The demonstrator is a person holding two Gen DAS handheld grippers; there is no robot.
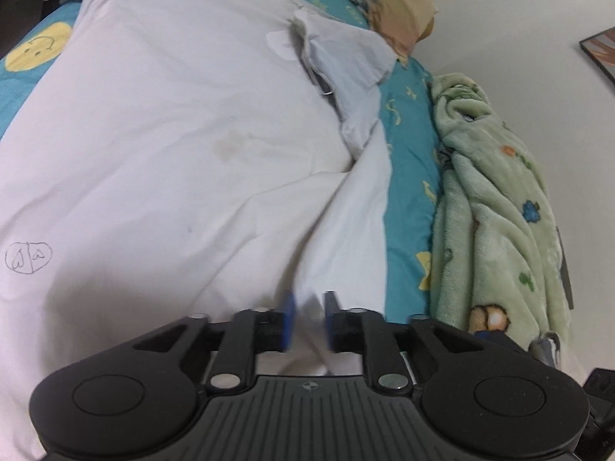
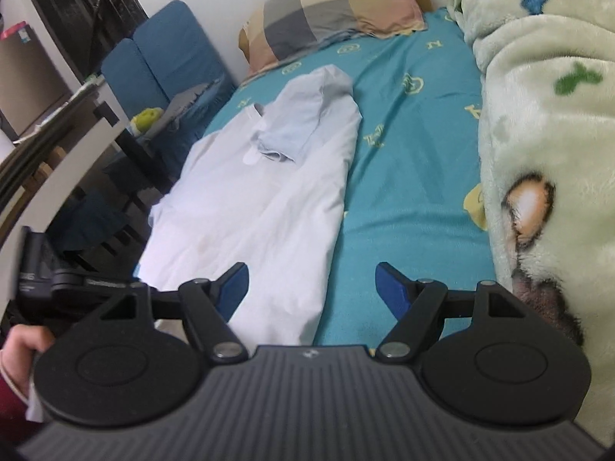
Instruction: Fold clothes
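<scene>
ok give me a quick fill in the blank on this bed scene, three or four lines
1. The white shirt lies on a bedsheet coloured ____.
2. The checked pillow sits at the ____ end of the bed in the right wrist view.
3. The fleece blanket bunched beside the sheet is pale ____.
4. The right gripper has its fingers spread ____, nothing between them.

Missing words: teal; far; green; open

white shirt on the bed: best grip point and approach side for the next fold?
Probably the white shirt by its long folded edge beside the bare teal sheet. Come from that sheet side: the edge lies raised and doubled there, with open bed for the right gripper.
</scene>
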